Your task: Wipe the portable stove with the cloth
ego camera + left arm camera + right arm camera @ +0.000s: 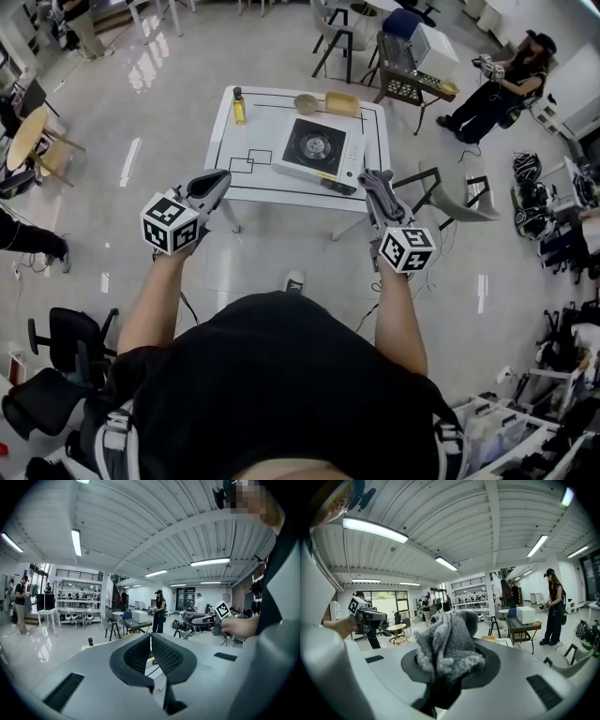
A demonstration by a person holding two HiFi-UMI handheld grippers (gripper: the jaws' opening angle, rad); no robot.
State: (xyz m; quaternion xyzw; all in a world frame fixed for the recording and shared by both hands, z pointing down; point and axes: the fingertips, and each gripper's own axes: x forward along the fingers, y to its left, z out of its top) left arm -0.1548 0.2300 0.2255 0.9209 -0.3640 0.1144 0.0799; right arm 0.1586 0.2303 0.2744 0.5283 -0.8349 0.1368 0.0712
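Observation:
The portable stove [317, 150], white with a black burner top, sits on the white table [261, 178] ahead of me. Both grippers are in the air short of the table's near edge. My left gripper [223, 179] is shut with nothing in it; in the left gripper view its black pads [140, 656] meet in a closed V. My right gripper [373, 180] is shut on a grey fluffy cloth [448, 641], which bulges out of the jaws and hides the fingertips. In the head view the cloth [381, 195] is a grey bunch at the gripper's front.
On the table's far side stand a yellow bottle [238, 106], a bowl [306, 103] and a yellow sponge-like block [341, 103]. A grey chair [455, 199] stands right of the table. A seated person [497, 89] is at the far right, and a black office chair [66, 342] at lower left.

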